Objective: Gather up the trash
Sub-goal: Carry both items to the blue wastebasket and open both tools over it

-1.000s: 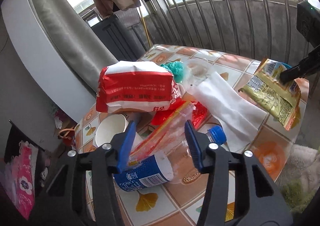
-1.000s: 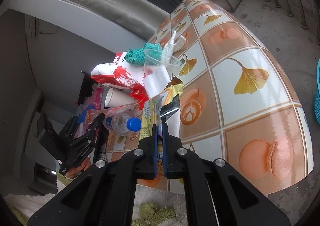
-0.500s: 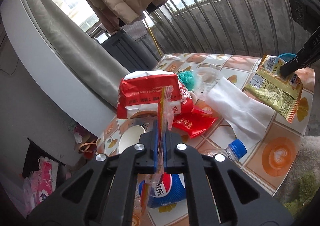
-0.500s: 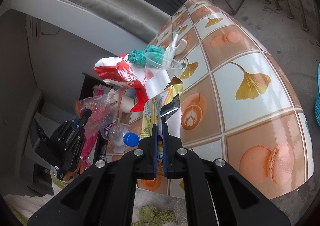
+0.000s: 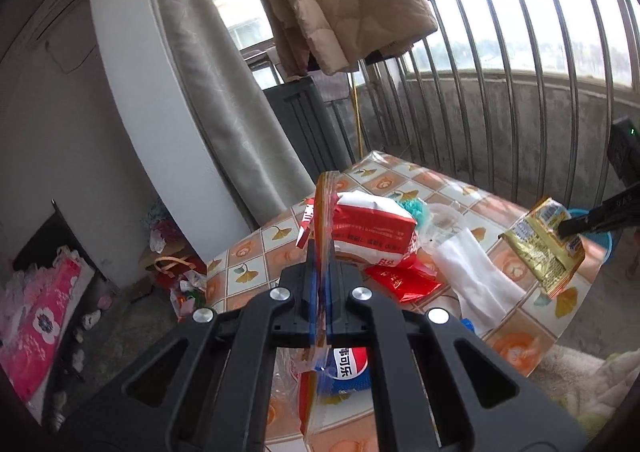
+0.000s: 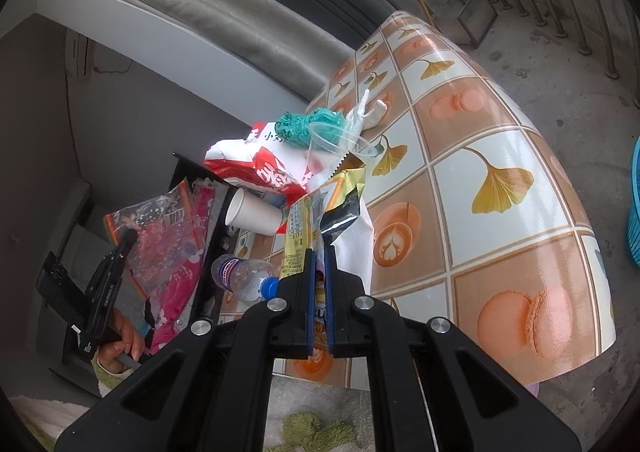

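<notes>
The left gripper [image 5: 319, 284] pinches a clear zip bag [image 6: 160, 228] edge-on, lifted above the table's [image 6: 500, 179] near-left corner; the right gripper [image 6: 319, 284] clamps a gold snack wrapper [image 6: 316, 228] over the near edge. Both pickups seem done; next, each piece likely needs carrying to a bin, perhaps the blue basket [image 6: 634, 211] at far right; paper cup [image 6: 252, 211], water bottle [image 6: 244, 276] and red bag [image 5: 372, 232] remain.

The left gripper [image 5: 319, 292] pinches a clear plastic bag [image 5: 321, 219] in the middle of the frame. At the right edge, the right gripper [image 5: 568, 228] holds a yellow snack packet [image 5: 540, 248] above the table [image 5: 516, 348].
</notes>
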Available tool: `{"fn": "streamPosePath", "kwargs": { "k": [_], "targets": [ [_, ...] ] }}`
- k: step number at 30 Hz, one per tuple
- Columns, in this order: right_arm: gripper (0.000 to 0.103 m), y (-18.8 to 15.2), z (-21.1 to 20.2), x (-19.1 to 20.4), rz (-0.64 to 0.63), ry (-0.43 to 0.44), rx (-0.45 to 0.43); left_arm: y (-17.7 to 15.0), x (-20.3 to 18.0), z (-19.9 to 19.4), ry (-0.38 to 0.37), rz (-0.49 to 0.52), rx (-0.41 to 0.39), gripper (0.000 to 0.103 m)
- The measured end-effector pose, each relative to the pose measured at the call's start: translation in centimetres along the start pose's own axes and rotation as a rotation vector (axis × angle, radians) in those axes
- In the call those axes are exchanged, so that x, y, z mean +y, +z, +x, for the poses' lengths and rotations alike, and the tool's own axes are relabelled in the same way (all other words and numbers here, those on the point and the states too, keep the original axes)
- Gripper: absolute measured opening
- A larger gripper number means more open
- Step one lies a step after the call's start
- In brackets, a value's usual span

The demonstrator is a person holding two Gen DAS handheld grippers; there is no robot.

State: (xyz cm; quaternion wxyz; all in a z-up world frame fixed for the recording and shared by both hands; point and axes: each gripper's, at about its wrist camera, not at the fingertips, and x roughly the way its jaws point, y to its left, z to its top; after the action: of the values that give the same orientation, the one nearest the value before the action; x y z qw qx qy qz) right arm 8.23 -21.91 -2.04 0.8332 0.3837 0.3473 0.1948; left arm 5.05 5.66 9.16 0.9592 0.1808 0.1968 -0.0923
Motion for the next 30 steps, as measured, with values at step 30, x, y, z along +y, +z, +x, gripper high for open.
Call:
{"fn": "streamPosePath", "kwargs": {
  "k": [30],
  "targets": [
    [0.005, -0.2, -22.0, -18.6, 0.416, -0.552, -0.499, 9.4, -30.7, 22.4, -0.994, -0.294, 0.464, 0.001]
  ]
}}
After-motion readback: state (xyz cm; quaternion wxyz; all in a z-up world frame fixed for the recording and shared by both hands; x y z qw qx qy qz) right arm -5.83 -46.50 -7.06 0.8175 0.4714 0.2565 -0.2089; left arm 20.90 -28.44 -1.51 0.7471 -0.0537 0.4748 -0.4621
